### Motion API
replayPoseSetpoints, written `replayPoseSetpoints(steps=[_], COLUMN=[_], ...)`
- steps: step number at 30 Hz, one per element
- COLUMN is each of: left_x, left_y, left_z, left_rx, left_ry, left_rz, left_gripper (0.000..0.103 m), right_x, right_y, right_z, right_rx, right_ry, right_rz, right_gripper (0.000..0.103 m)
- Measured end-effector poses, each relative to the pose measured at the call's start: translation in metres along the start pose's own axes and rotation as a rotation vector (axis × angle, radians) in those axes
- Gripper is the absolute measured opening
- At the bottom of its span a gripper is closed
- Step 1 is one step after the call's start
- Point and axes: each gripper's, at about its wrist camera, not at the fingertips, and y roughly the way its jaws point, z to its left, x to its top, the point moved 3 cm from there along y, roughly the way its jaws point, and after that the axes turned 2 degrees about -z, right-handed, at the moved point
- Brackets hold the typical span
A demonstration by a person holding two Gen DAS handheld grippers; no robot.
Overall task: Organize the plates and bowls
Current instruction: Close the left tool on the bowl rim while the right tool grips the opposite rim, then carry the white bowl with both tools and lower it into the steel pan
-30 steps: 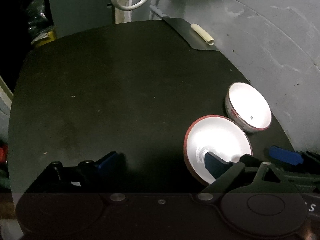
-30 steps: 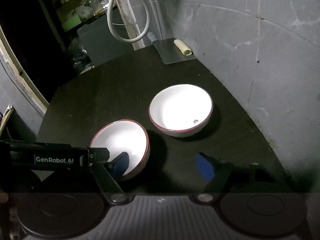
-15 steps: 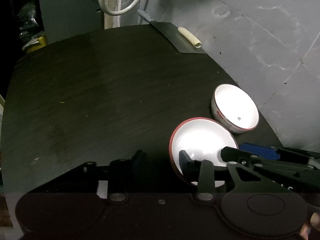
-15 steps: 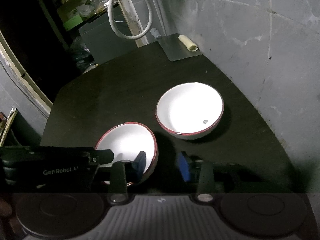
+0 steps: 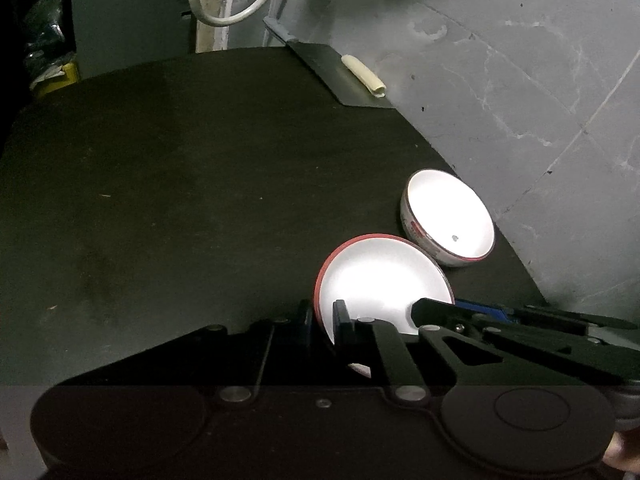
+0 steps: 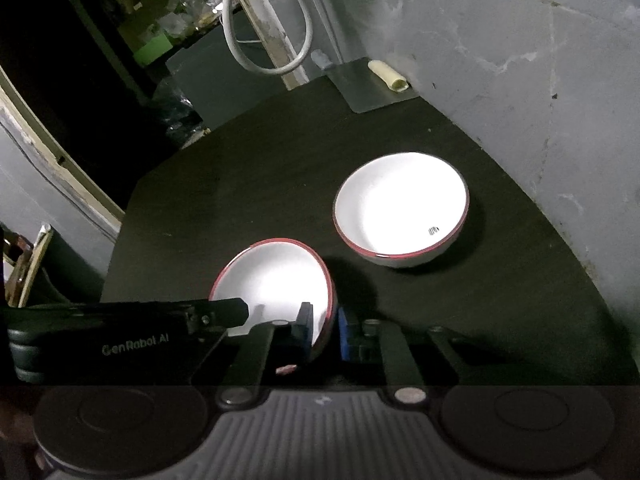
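Two white bowls with red rims sit on the black table (image 5: 200, 200). The near bowl (image 5: 380, 280) is held from both sides. My left gripper (image 5: 323, 320) is closing tight on its left rim, one pad inside and one outside. My right gripper (image 6: 326, 328) is closing on the right rim of the same near bowl (image 6: 276, 280), pads pressing the wall. Each view shows the other gripper: the right gripper (image 5: 480, 316) and the left gripper (image 6: 224, 312). The far bowl (image 5: 448, 220) (image 6: 400, 208) stands alone to the right, close to the wall.
A grey metal sheet (image 5: 340, 80) (image 6: 368, 88) lies at the table's far corner with a cream roll (image 5: 364, 76) (image 6: 388, 76) on it. A white cable loop (image 5: 236, 0) hangs behind. The grey wall (image 5: 520, 80) borders the table's right edge.
Both grippers went from wide open to shut, their jaws coming together on opposite sides of the near bowl's rim. The hands stayed in place.
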Motion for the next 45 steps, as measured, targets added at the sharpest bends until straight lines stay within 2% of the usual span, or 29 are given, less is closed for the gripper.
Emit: replayPoseSetpoints(steps=[13,19,31,45], left_x=[0.003,-0.003,-0.030,-0.070], left_y=[-0.036,-0.052,-0.069,-0.063], left_z=[-0.023,-0.038,-0.076,-0.097], left_rx=[-0.056,-0.101,-0.193,-0.235], left_ry=[0.032,0.075,0.171,0.262], left_rz=[-0.070,-0.072,-0.016,0.111], left_gripper=[0.010,0.010,0.010,0.010], right_x=[-0.003,-0.014,-0.046,-0.090], right_y=[-0.043,-0.075,-0.124,-0.137], right_z=[-0.001,-0.006,-0.024,-0.037], right_rx=[-0.010,-0.022,-0.066,-0.099], right_ry=[0.001,0.021,0.099,0.159], right_rz=[-0.071,-0.104,-0.112,-0.022], right_gripper=[0.013,0.013,0.013,0.013])
